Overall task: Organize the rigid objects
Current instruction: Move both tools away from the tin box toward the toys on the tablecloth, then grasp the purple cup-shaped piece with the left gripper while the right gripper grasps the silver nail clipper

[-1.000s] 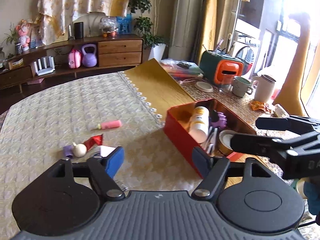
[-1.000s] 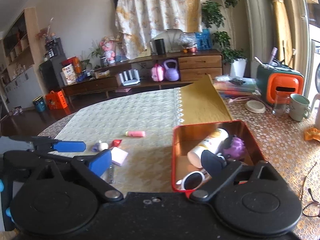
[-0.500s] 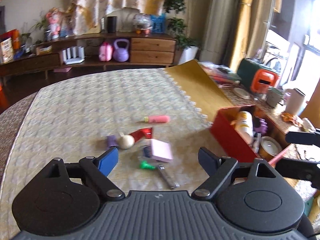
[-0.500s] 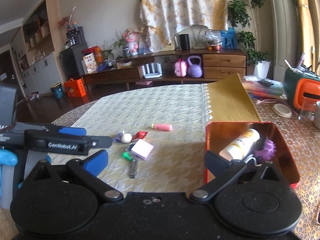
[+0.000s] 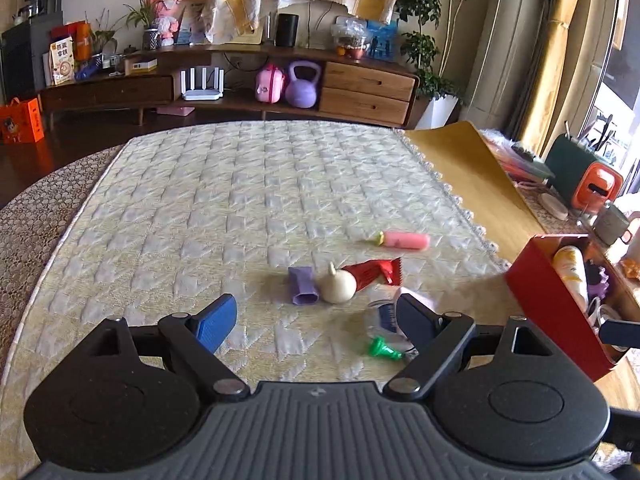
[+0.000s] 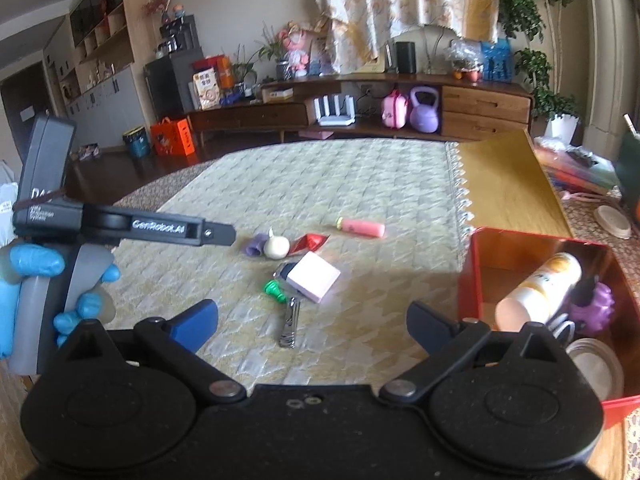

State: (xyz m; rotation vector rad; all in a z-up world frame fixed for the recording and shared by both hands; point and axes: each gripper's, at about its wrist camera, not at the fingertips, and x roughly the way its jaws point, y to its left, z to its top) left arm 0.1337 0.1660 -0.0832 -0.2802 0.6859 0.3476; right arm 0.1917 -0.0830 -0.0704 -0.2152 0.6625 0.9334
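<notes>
Left gripper (image 5: 316, 318): jaws have just been opening and stand wide, nothing between the pads. It hangs above the quilted cloth (image 5: 240, 208), short of the loose clutter. Through its camera I see a purple tube (image 5: 303, 285) touching a cream bulb-shaped piece (image 5: 339, 286), a red wrapper (image 5: 374, 271) just behind them, and a pink marker (image 5: 403, 239) lying apart, farther back.

Right gripper (image 6: 312, 322): jaws spread, empty. Ahead of it I see a pink square block (image 6: 314, 282), a green cap (image 6: 274, 290) beside it, and metal nail clippers (image 6: 291, 323) nearest the fingers.

Red box (image 6: 516, 246) sits at the right, off the cloth edge. Inside it: a white bottle (image 6: 538, 288) on its side and a purple spiky toy (image 6: 594, 307).

A blue-gloved hand (image 6: 36, 280) holds the left gripper's handle.
</notes>
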